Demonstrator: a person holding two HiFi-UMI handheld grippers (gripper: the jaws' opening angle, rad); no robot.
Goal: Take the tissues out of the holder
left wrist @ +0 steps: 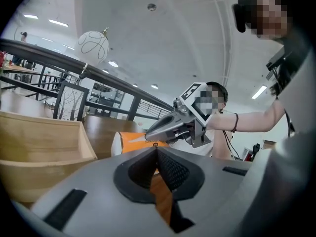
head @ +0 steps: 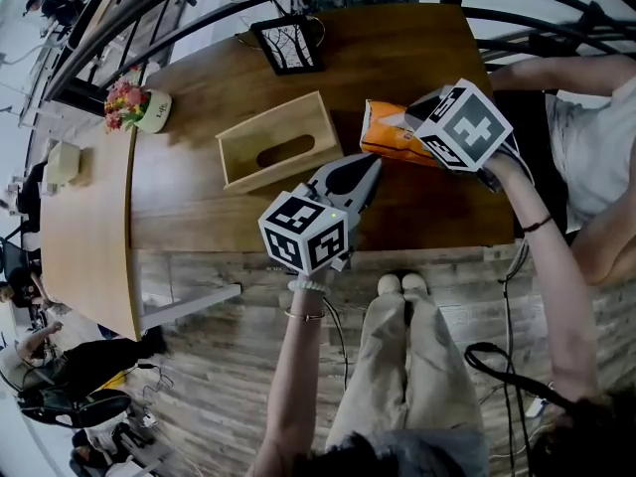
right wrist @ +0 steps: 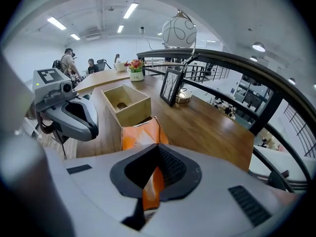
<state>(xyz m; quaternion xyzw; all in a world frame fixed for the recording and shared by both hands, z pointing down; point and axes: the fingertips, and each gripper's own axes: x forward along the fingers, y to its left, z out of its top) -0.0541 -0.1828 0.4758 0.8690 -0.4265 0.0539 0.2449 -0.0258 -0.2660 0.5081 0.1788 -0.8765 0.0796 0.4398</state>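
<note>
The wooden tissue holder [head: 278, 143] lies open side up on the table, its oval slot at the bottom, and it looks empty. An orange tissue pack [head: 390, 132] hangs just right of it, above the table. My right gripper [head: 411, 118] is shut on the pack's right end; in the right gripper view the orange wrapper [right wrist: 141, 134] runs out from between the jaws [right wrist: 158, 148]. My left gripper [head: 374, 164] is shut with nothing in it, its tips just below the pack. From the left gripper view I see the pack [left wrist: 129, 141] and holder [left wrist: 39, 147] ahead.
A black picture frame [head: 288, 45] stands at the table's back edge, and a flower pot [head: 137, 109] stands at the far left. Black railings curve behind the table. The table's front edge [head: 328, 249] is near my legs. Another person's arm reaches in at the right.
</note>
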